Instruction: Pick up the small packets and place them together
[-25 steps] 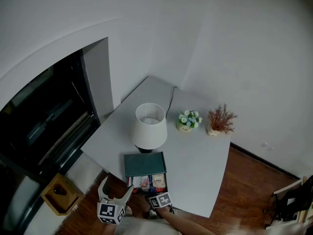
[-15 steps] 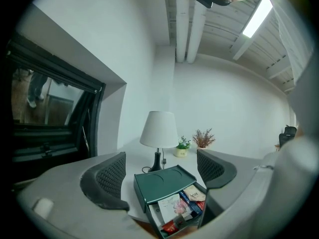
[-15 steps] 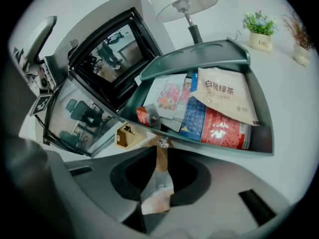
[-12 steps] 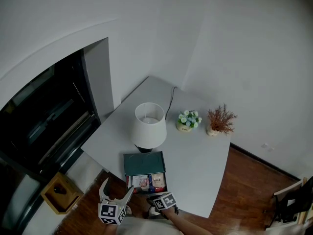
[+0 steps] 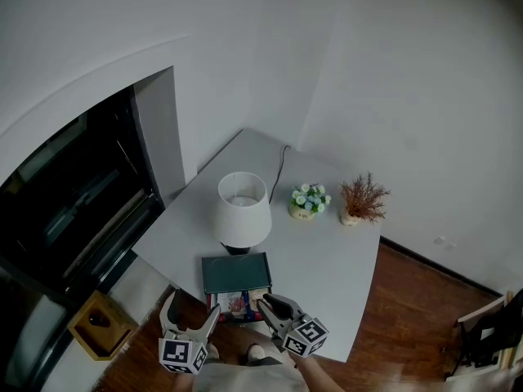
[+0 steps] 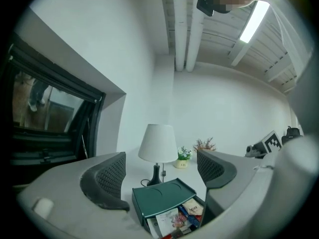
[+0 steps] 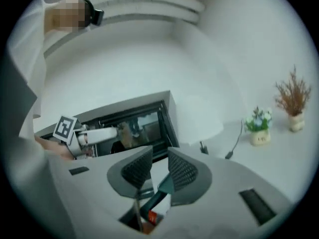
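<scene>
A dark green box stands near the table's front edge, in front of the lamp. Its drawer is pulled out and holds several small packets, also seen as packets in the left gripper view. My right gripper hovers at the drawer's right front corner. Its jaws stand a narrow gap apart, and nothing shows between the pads. A thin pale strip hangs below its left jaw; I cannot tell what it is. My left gripper is wide open and empty, off the table's front edge, facing the box.
A white lamp stands behind the box, its cable running to the wall. A small flower pot and a dried plant sit at the back right. A dark window is at the left, a wooden box on the floor.
My right gripper has drawn back from the drawer's front and moved right, its jaws now visible and slightly apart. The left gripper has sunk a little. The packets have stayed in the drawer.
</scene>
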`<action>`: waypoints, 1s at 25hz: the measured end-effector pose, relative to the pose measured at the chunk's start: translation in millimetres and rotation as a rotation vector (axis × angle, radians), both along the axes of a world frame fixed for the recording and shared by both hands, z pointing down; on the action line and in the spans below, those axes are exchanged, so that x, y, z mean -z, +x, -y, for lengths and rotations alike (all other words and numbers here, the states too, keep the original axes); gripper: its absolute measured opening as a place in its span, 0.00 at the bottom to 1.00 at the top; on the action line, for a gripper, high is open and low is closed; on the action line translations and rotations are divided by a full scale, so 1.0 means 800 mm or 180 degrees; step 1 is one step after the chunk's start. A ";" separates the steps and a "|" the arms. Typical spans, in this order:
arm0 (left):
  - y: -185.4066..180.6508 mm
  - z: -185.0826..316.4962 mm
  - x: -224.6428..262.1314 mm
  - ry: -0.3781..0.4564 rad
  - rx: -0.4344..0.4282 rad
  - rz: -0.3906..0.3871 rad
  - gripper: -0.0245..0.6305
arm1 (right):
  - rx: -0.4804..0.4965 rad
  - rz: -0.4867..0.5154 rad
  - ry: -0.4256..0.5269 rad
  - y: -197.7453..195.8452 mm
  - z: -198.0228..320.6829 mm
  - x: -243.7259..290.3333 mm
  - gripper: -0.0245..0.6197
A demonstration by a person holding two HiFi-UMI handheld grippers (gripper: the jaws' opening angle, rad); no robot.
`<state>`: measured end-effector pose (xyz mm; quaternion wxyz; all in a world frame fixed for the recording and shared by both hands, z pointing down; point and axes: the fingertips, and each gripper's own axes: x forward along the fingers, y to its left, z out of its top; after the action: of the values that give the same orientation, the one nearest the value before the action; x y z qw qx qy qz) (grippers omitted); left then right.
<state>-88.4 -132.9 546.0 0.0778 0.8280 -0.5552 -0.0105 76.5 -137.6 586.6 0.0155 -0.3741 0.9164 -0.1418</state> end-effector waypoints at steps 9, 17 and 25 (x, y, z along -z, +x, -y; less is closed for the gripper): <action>0.007 -0.006 0.043 0.0373 -0.0058 0.0133 0.66 | -0.0438 -0.0338 0.1356 0.015 0.014 0.146 0.68; 0.007 -0.005 0.030 0.0230 -0.0053 0.0105 0.65 | -0.0660 -0.0487 0.1312 0.025 0.015 0.124 0.68; 0.030 0.004 -0.045 -0.0479 -0.0376 0.0246 0.63 | -0.0633 -0.0462 0.1203 0.028 0.020 0.114 0.68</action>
<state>-64.2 -136.3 582.2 0.1188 0.8509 -0.5073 0.0677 98.6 -153.9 495.7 0.0332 -0.4623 0.8839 0.0619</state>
